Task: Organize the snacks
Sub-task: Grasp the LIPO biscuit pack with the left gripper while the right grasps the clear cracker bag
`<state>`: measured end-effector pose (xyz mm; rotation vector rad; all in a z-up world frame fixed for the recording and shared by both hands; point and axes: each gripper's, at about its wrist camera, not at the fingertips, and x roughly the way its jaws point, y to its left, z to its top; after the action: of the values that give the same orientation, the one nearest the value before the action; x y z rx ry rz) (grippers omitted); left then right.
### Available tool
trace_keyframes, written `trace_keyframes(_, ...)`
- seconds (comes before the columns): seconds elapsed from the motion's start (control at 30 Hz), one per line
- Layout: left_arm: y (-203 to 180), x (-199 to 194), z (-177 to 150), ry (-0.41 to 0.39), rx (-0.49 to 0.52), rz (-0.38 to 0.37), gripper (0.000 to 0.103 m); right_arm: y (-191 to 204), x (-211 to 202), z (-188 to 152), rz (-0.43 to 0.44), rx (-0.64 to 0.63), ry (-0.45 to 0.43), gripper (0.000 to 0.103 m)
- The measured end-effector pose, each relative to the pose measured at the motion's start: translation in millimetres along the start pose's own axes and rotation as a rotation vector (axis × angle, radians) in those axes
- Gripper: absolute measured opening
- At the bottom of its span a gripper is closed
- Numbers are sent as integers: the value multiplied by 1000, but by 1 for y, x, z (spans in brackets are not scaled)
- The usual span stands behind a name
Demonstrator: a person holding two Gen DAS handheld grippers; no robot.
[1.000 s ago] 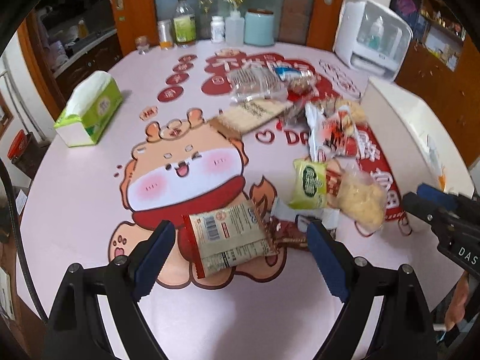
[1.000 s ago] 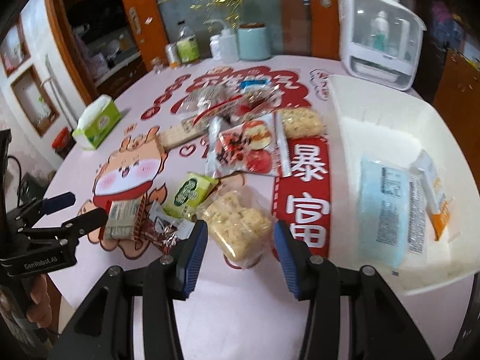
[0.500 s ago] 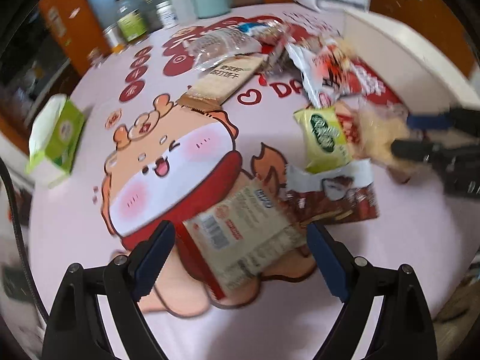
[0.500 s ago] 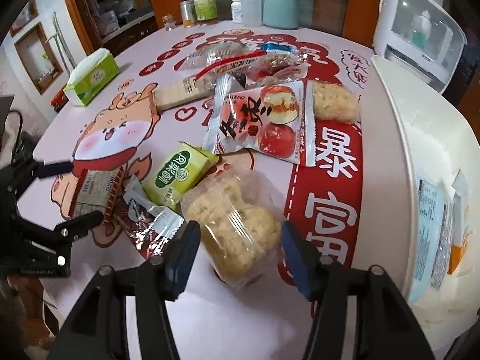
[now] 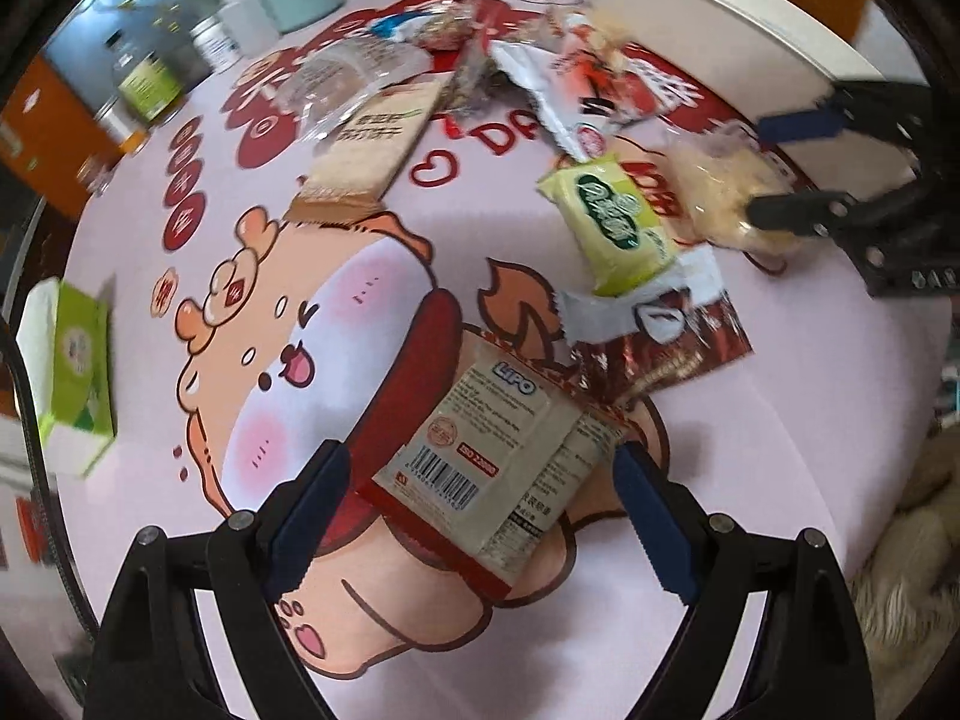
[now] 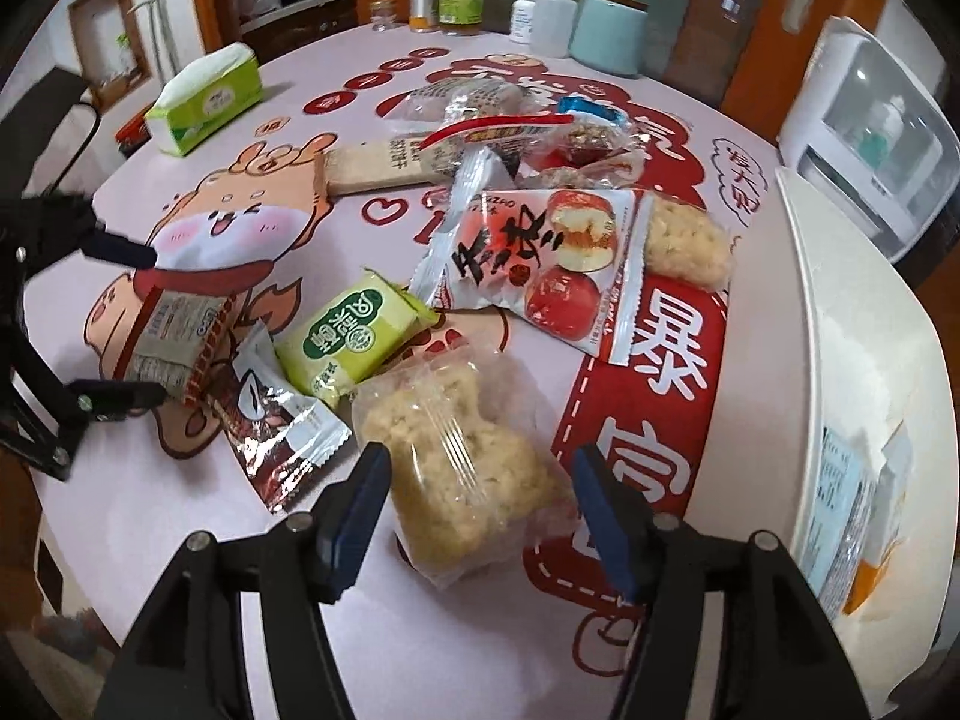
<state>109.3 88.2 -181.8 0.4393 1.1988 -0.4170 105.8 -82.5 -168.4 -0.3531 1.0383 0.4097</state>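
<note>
Several snack packs lie on a pink cartoon tablecloth. My left gripper [image 5: 480, 516] is open, its fingers either side of a beige and red wafer pack [image 5: 498, 468], which also shows in the right wrist view [image 6: 174, 342]. My right gripper [image 6: 480, 510] is open around a clear bag of pale puffed rice cakes [image 6: 462, 462], seen also in the left wrist view [image 5: 720, 192]. A green pack [image 6: 354, 336], a brown and silver pack [image 6: 282, 432] and a red and white pack [image 6: 540, 270] lie between. A white bin [image 6: 840, 360] stands right, holding packs.
A green tissue box [image 6: 204, 99] sits at the far left. Bottles, a teal jar [image 6: 606, 30] and a white appliance [image 6: 870, 138] stand along the back edge. More snacks [image 6: 510, 120] are piled mid-table. The left gripper [image 6: 114, 324] shows in the right wrist view.
Both grippers have moved down and forward. The left one now straddles the wafer pack, the right one straddles the rice cake bag. Both stayed open.
</note>
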Motion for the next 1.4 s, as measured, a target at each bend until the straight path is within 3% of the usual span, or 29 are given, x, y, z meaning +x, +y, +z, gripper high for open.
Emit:
trace_keyframes(0.17, 0, 9, -2, 45, 86, -13, 88, 6, 4, 0, -17, -68, 24, 74)
trace_keyframes(0.33, 5, 23, -2, 81, 99, -17, 89, 11, 13, -2, -39, -131, 48, 81)
trace_keyframes(0.63, 8, 28, 10, 68, 81, -63, 89, 0, 36, 3, 86, -60, 121, 81)
trace_keyframes(0.73, 9, 30, 13, 65, 48, -78, 85, -5, 39, 5, 112, -16, 121, 81)
trace_keyframes(0.8, 9, 29, 15, 66, 12, -106, 74, -5, 39, 5, 112, -4, 112, 80)
trace_keyframes(0.83, 12, 31, 18, 66, -1, -115, 63, -4, 39, 4, 103, -5, 108, 75)
trace_keyframes(0.97, 7, 28, 22, 61, -55, -74, 49, -2, 34, 2, 115, 5, 80, 63)
trace_keyframes(1.17, -6, 21, 17, 40, -151, -32, 46, -2, 21, -2, 144, 92, 21, 62)
trace_keyframes(1.4, -10, -12, 5, -76, -315, -92, 46, -4, -22, -10, 169, 154, -103, 62)
